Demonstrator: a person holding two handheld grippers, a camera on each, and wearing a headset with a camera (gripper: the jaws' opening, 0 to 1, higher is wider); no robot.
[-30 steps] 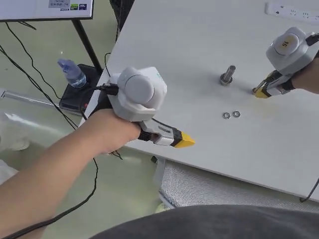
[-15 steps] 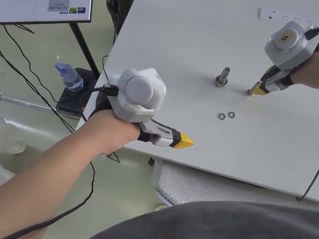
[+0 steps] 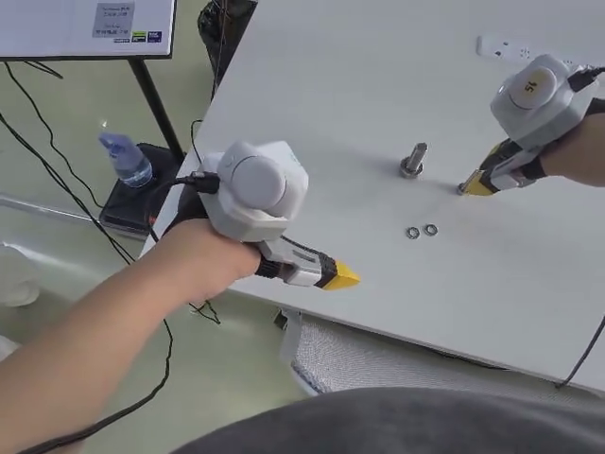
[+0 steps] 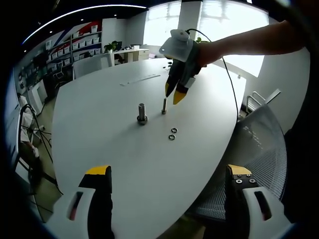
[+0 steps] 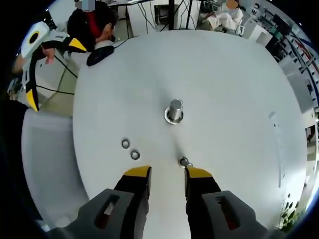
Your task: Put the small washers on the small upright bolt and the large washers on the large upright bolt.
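Our right gripper (image 3: 475, 186), fingers slightly apart and empty, hovers beside the small upright bolt (image 5: 184, 161). Two washers (image 3: 413, 232) lie flat on the bench (image 3: 331, 113), nearer it than our wide-spread left gripper (image 3: 336, 276).

large bolt (image 3: 413, 159): silver, upright, wide base down | small bolt (image 3: 462, 188): thin, upright, at its 4 o'clock | two washers (image 3: 413, 233): flat, side by side, at its 6 o'clock
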